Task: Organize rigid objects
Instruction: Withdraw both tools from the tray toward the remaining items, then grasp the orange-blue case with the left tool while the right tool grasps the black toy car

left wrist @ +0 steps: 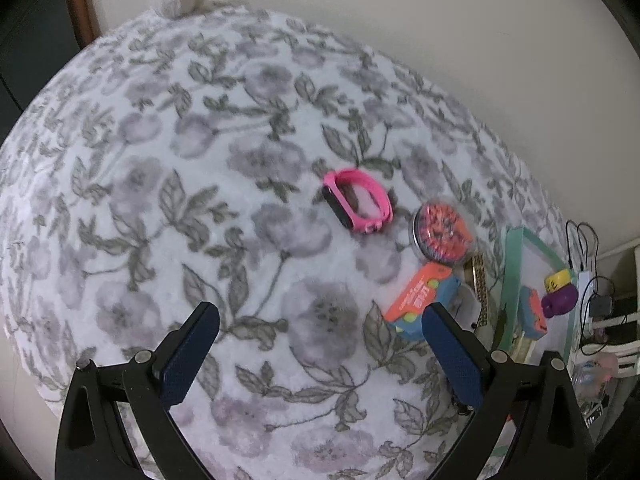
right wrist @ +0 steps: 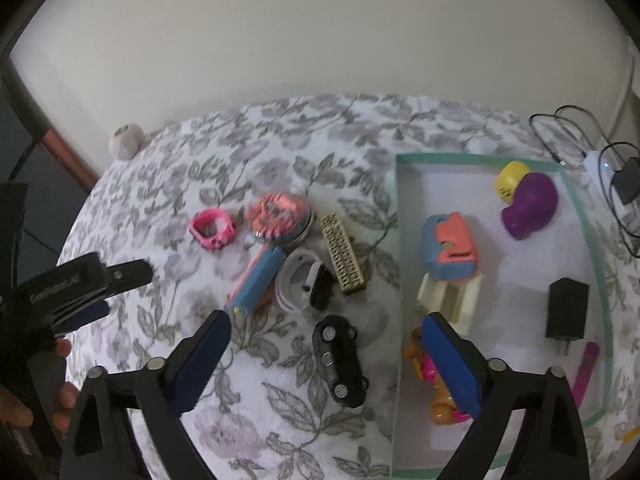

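My left gripper (left wrist: 320, 320) is open and empty above the floral cloth. A pink watch band (left wrist: 357, 200), a round tin with an orange pattern (left wrist: 442, 234) and an orange-blue box (left wrist: 422, 300) lie ahead to its right. My right gripper (right wrist: 326, 326) is open and empty, just above a black toy car (right wrist: 341, 360). In the right wrist view I also see the pink band (right wrist: 212, 228), the tin (right wrist: 280, 216), the blue box (right wrist: 256, 278), a white band (right wrist: 300, 284) and a beige block (right wrist: 343, 258). The left gripper (right wrist: 120, 276) shows at the left.
A green-rimmed white tray (right wrist: 400, 208) at the right holds a purple toy (right wrist: 530, 204), a yellow piece (right wrist: 510, 178), an orange-blue box (right wrist: 450, 246), a cream piece, a black charger (right wrist: 566, 312) and an orange-pink toy (right wrist: 432, 380). Cables and a power strip (right wrist: 600, 168) lie beyond.
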{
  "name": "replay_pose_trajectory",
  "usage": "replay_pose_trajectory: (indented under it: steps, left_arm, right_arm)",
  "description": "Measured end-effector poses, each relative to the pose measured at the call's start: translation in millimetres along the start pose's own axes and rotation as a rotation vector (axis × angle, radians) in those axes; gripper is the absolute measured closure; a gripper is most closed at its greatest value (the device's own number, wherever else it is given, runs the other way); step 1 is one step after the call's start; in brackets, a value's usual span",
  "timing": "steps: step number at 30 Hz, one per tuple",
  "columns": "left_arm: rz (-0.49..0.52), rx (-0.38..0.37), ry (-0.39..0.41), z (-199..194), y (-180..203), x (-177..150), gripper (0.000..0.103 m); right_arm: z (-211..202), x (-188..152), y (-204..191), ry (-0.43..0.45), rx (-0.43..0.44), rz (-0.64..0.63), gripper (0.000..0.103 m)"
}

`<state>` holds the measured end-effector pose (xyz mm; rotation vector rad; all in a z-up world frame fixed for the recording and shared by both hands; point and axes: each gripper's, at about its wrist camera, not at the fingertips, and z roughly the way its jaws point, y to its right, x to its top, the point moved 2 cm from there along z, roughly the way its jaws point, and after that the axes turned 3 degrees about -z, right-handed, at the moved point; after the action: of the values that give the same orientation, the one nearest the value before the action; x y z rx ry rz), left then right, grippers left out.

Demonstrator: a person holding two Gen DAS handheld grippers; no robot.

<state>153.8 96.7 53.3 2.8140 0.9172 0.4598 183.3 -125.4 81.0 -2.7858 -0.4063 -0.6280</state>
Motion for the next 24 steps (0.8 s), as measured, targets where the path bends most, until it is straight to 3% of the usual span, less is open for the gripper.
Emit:
replay_pose_trajectory:
  steps: [10,17,20,24]
  left_arm:
    - [0.036,-0.063,-0.063,24,20,-6,0.002]
    - [0.092,-0.106,-0.053,34,41,-7,0.004]
    - [0.120,-0.114,-0.051,41,50,-8,0.010]
    - [0.141,-0.121,-0.051,50,58,-8,0.011]
  right_arm:
    - [27,-11,-3,-0.092,0.007,-0.029,0.033]
    - [42,-18,-3,-0.150,0.007,-0.042,0.051]
    - [46,-21,-3,-0.167,0.009,-0.044,0.052]
    - [51,-24,-3,-0.187,0.012,-0.050,0.055]
